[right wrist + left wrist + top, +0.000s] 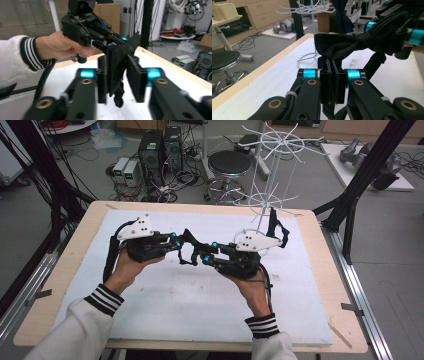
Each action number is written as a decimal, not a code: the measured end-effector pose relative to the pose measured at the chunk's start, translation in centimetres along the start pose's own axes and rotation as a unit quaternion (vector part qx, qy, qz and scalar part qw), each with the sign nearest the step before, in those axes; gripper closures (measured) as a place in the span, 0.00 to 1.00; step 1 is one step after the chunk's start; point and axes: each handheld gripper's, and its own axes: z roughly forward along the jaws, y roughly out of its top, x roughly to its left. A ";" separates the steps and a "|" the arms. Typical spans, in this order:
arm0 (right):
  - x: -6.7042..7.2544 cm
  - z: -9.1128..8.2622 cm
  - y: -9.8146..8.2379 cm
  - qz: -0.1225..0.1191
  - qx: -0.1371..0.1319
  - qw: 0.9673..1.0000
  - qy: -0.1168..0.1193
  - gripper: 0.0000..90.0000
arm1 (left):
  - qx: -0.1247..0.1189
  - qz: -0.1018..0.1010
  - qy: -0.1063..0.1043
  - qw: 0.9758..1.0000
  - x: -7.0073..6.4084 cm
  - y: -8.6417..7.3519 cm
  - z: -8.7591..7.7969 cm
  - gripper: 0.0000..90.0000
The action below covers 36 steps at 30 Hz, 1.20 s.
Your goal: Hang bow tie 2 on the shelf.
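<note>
Both grippers hang above the white mat [165, 295], a black bow tie [342, 47] stretched between them. Left gripper [331, 75] is clamped tight on one wing. Right gripper [117, 75] has a gap in its jaws, fabric between, pads not squeezing.

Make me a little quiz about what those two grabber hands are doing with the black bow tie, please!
1. True or false: the left gripper has its jaws shut on the black fabric bow tie.
2. What stands near the far edge of the white-covered wooden table?
A) a red plastic bucket
B) a white wire hanging rack
C) a green potted plant
3. What pattern do the cuffs of the person's white sleeves have?

Key: 1 true; 2 B; 3 black and white stripes.
</note>
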 end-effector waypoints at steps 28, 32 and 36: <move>0.0 -1.3 0.1 -0.011 -0.012 0.999 -0.029 0.93 | -0.031 -0.001 0.011 0.999 0.4 -1.5 -1.3 0.12; -0.1 -1.7 -0.3 -0.006 -0.016 0.999 -0.037 0.93 | -0.052 -0.006 0.034 0.998 0.6 -2.6 -2.4 0.12; -0.4 -2.3 -0.4 -0.006 -0.024 0.999 -0.045 0.93 | -0.062 -0.008 0.057 0.996 0.7 -3.8 -3.5 0.12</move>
